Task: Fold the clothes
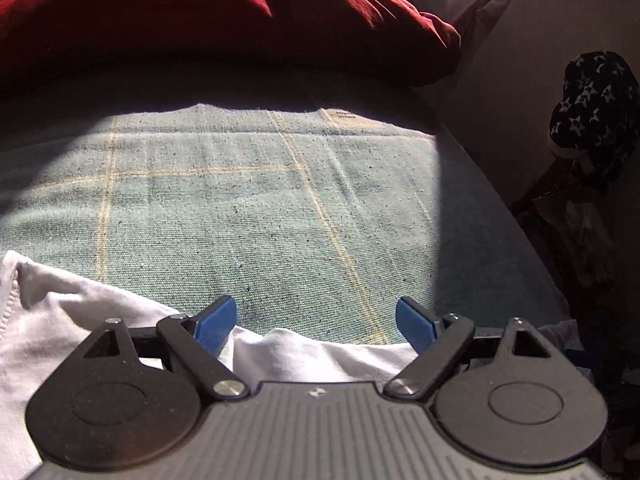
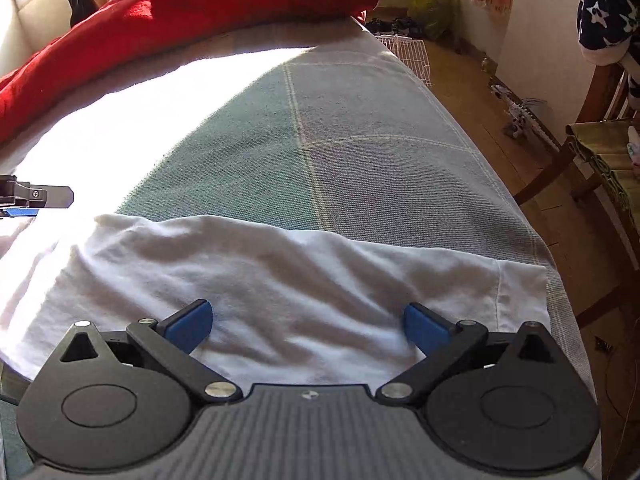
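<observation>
A white garment (image 2: 280, 276) lies spread and wrinkled across the near part of a bed; a seamed hem shows at its right end. My right gripper (image 2: 308, 326) hovers over it, open, blue pads wide apart with only cloth beneath. In the left wrist view the same white garment (image 1: 72, 320) fills the lower left, with a stitched edge at far left. My left gripper (image 1: 316, 322) is open above the garment's far edge, nothing between its fingers. The tip of the left gripper (image 2: 36, 198) also shows at the left edge of the right wrist view.
A green-grey checked bedspread (image 2: 360, 152) covers the bed. A red blanket (image 2: 180, 12) is heaped at the far end. On the right are a wooden floor, a chair (image 2: 600, 152), a white wire rack (image 2: 408, 52) and a star-patterned dark cloth (image 1: 596, 112).
</observation>
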Motion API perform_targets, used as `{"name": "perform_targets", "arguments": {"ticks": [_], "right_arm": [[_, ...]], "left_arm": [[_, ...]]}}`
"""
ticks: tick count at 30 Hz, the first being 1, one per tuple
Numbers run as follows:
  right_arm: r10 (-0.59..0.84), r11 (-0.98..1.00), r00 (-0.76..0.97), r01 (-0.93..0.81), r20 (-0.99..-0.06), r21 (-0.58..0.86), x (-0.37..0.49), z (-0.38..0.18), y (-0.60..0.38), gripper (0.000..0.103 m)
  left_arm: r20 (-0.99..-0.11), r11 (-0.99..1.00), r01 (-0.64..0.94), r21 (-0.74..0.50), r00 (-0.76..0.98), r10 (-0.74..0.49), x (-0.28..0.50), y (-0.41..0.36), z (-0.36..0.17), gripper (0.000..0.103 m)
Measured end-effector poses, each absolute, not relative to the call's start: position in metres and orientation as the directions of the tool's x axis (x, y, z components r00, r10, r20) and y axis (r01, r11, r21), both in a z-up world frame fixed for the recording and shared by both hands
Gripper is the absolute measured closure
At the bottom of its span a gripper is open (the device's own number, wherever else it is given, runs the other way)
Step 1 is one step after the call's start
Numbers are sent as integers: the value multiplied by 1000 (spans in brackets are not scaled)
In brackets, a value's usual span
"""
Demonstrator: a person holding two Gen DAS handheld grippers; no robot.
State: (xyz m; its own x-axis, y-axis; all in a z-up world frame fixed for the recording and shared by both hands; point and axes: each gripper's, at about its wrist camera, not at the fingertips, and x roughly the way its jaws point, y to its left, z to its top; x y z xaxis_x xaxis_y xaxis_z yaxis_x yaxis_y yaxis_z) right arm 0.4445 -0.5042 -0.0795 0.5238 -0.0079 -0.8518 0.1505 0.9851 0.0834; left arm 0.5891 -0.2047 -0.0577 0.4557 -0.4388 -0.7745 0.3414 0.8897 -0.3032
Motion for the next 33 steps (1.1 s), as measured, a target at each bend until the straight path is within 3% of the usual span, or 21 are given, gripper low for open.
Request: {"name": "perform_targets", "arguments": {"ticks": [7,16,19,27,33], "right_arm": [[34,997,562,37,-826,66,440,-66,-460,0],[109,986,548,-166,-829,20,434,-77,-383,0],[106,987,543,-162,-833,20,420,-77,-395,0],[81,996,494,-66,-866,55,415,-67,-411,0],[94,995,499,-13,-861,101,396,-53,-394,0]], "left_arm": [[-766,917,344,-200,528,-365,544,-180,-20,16],[-829,956,270,-118,503,-245,493,-157,-47,16],[-856,956,288,-53,479,-192,473,-158,-58,16],[-801,963,260,-68,562,-209,460,-140,-32,16],[-836,971,194,-138,503,-219,454,-112,-46,16]]}}
